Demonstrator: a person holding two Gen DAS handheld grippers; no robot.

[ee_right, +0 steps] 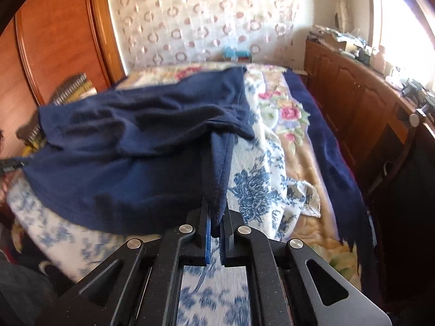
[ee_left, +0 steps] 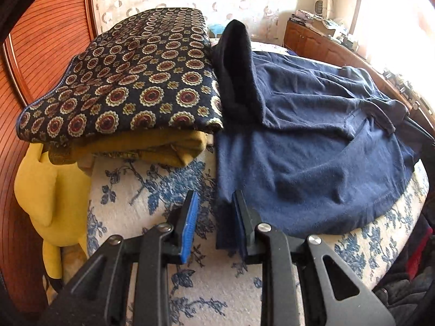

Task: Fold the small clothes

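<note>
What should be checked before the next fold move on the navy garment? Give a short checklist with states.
1. Right gripper clamped on the navy garment edge: ok.
2. Left gripper clamped on its corner: not ok, jaws open, fabric against one finger only.
3. Garment lying flat: not ok, bunched and wrinkled.
4. Folded patterned stack clear of the garment: cannot tell, they meet at the black cloth.
5. Bedspread free beside the garment: ok.

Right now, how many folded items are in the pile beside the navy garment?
2 visible: a patterned cloth on top and a mustard one beneath it, left of the navy garment. More may be hidden underneath.
</note>
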